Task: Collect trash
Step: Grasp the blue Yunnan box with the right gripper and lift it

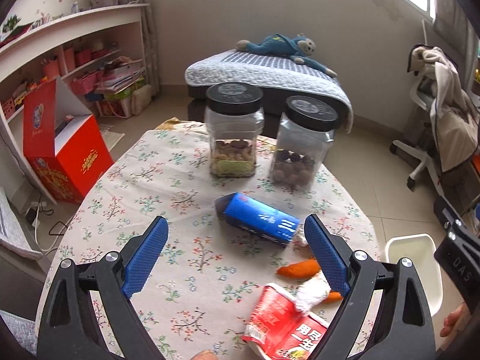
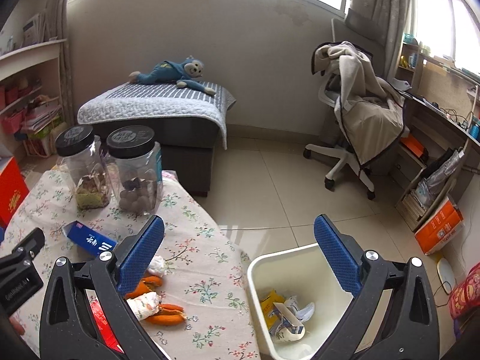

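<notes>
Blue carton point(image 1: 258, 223) lies ahead of the left gripper point(image 1: 237, 234); right gripper point(image 2: 240, 237) overhangs the bin point(image 2: 264, 265); both wide open, empty.

Carton point(image 1: 259, 222) on table point(image 1: 168, 180) before 2 jars point(image 1: 234, 132); bin point(image 2: 300, 300) right, on floor.

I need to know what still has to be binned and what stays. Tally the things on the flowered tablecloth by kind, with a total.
Clear jars with black lids: 2, nuts jar and dark-balls jar
Blue cartons: 1
Red wrappers: 1
Crumpled white tissues: 2
Orange peel clusters: 2
Total: 8
</notes>
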The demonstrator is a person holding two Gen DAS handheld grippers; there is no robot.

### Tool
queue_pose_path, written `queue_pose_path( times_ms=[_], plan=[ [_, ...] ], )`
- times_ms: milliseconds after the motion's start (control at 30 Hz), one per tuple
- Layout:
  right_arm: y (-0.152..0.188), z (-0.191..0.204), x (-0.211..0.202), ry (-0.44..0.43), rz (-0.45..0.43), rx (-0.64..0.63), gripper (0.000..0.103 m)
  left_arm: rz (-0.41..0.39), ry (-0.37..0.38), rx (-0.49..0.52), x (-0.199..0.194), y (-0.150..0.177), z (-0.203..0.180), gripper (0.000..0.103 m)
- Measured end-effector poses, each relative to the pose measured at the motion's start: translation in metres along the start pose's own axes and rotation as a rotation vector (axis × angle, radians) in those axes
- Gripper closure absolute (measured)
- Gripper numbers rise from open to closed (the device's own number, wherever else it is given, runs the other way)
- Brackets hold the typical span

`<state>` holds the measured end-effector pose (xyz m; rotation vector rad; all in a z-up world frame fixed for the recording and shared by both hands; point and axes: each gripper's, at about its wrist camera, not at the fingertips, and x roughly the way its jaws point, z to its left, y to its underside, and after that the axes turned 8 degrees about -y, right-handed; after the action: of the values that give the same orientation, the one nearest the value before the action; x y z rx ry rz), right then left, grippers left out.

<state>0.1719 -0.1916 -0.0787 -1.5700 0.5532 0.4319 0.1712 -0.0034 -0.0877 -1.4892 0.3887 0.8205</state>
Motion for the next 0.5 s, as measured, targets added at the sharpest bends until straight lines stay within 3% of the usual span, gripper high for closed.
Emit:
queue_pose_path(
  times_ms=[100,267,400,500],
  plan=[
    [0.001,0.035,0.014,-0.083,0.035,-0.095,0.007,0.016,-0.042,-0.022,0.006,-0.005,0.03,0.014],
    [0.013,0.106,0.056,-0.275,0.149,-0.391,0.007,0.059,-0.078,-0.093,0.015,-0.014,0.083,0.014],
    [0.026,0.158,0.094,-0.318,0.258,-0.68,0.007,0.108,-0.082,-0.157,0.023,-0.017,0.115,0.014],
    [0.031,0.187,0.112,-0.338,0.311,-0.809,0.007,0.13,-0.079,-0.179,0.028,-0.02,0.13,0.014]
  ],
)
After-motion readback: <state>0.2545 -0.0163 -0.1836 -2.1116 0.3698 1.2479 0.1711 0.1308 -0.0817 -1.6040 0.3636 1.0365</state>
